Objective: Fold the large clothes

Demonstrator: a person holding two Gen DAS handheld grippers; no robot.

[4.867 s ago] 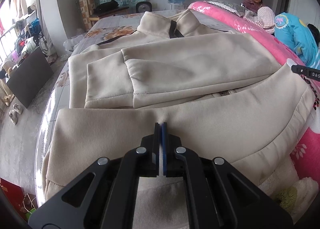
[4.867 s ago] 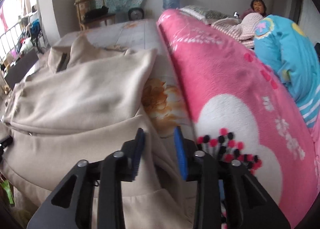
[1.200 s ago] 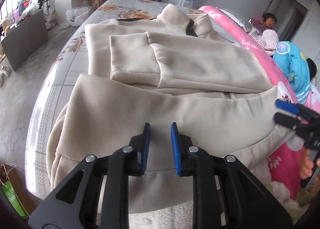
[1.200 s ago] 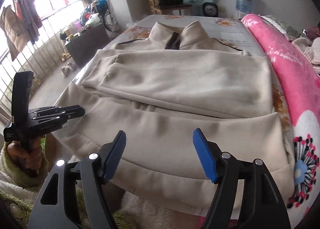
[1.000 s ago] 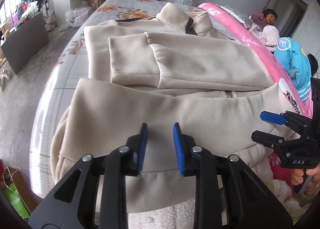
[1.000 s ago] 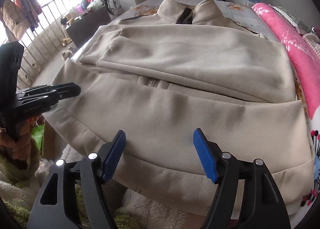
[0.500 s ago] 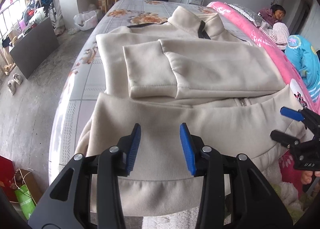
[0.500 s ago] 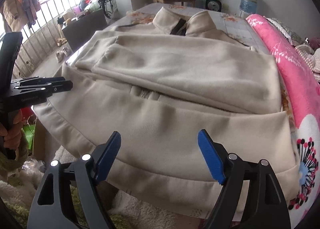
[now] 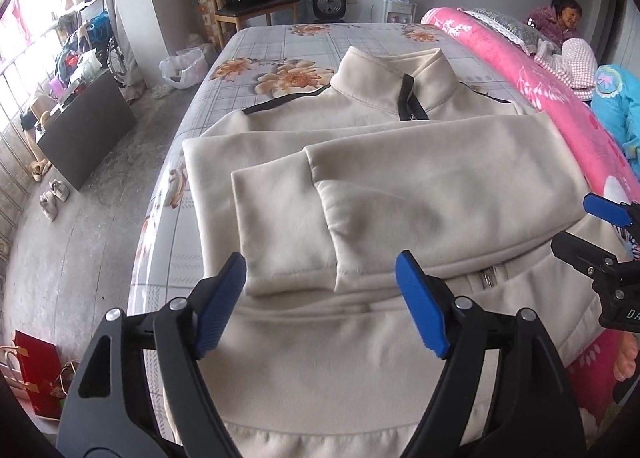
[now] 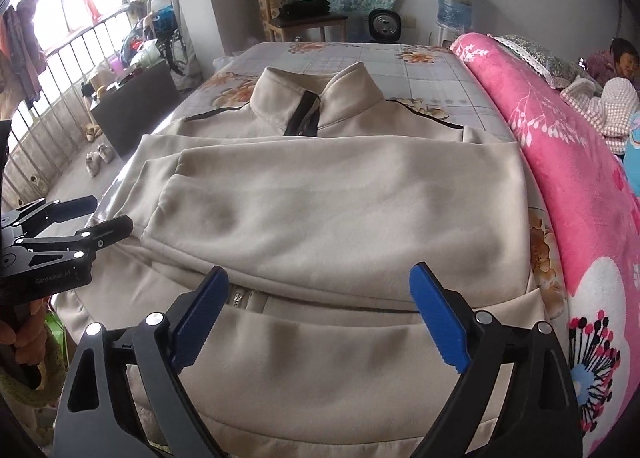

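A large beige zip jacket (image 9: 400, 186) (image 10: 340, 210) lies on the bed, collar at the far end, both sleeves folded across the chest and the hem nearest me. My left gripper (image 9: 320, 298) hovers above the hem on the jacket's left side; its jaws are opening and nothing is between them. My right gripper (image 10: 318, 314) hovers above the hem near the zip, jaws opening too, with nothing between them. Each gripper shows in the other's view: the right gripper (image 9: 588, 230) at the right edge, the left gripper (image 10: 92, 214) at the left edge.
The bed has a grey floral sheet (image 9: 280, 58) (image 10: 432, 78). A pink blanket (image 9: 540, 90) (image 10: 572, 162) runs along its right side, where a person (image 9: 560, 18) sits at the far end. A dark board (image 9: 84, 130), shoes and a red bag (image 9: 32, 374) stand on the floor at left.
Both grippers have let go of the hem, opened wide and pulled back and up from it. The hem now lies flat on the bed.
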